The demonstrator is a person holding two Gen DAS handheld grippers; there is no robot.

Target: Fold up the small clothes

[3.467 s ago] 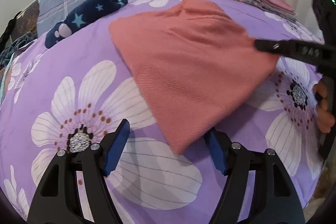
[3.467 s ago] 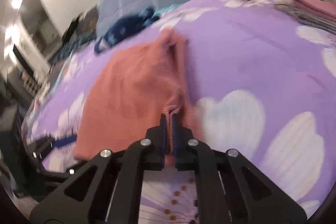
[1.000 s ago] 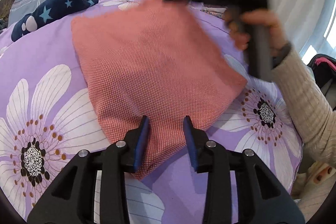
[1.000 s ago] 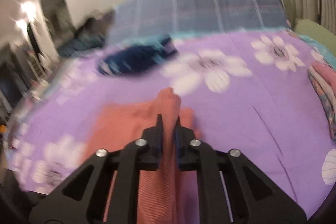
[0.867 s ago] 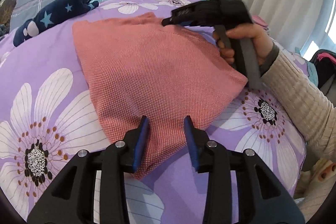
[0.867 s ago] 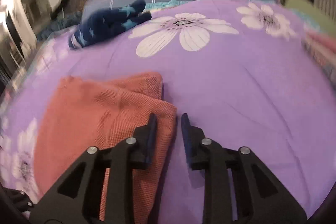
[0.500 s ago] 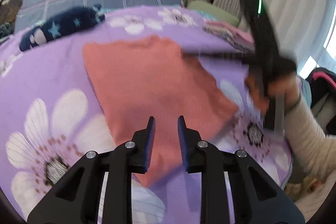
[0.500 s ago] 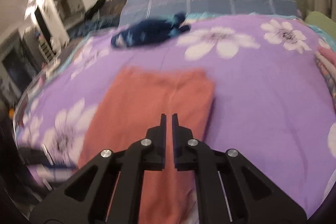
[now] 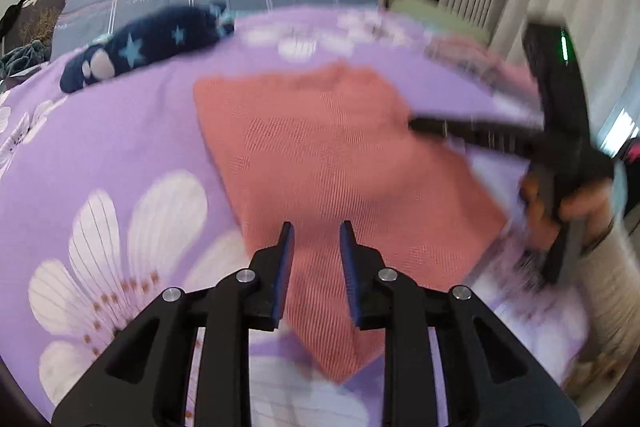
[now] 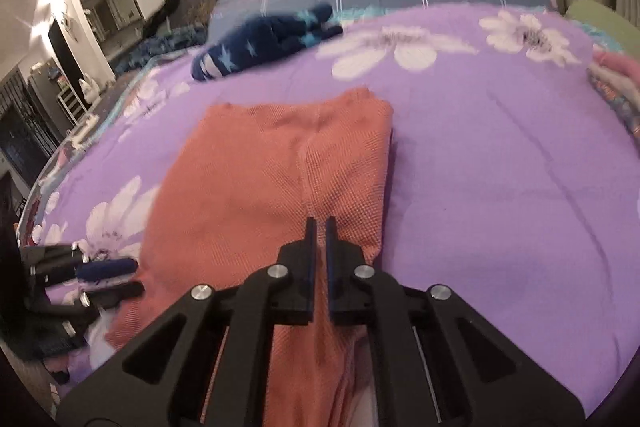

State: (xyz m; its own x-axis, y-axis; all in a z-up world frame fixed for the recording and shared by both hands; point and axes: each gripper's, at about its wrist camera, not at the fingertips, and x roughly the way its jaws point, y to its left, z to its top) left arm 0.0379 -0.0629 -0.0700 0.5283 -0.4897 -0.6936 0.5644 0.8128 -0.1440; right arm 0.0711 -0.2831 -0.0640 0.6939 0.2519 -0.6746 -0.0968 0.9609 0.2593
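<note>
Purple flowered bedspread point(image 10: 500, 187) holds the folded salmon cloth point(image 10: 272, 179) at center, soft, limp, best pinched at a 6 o'clock corner; left tongs point(image 9: 316, 239) slightly parted, empty, right tongs point(image 10: 318, 227) clenched, empty.

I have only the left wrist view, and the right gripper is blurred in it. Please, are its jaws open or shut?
Observer: In the right wrist view the right gripper has its jaws shut, with only a slit between them, over the coral knit garment.
Operator: Is some fabric caught in them?
Observer: I see none rising between the jaws, but a raised ridge runs along the garment from its far edge toward them.
Operator: And is the far right corner flat?
Observer: Not quite. The far right corner looks thick, and a small bump pokes out past the far edge.
</note>
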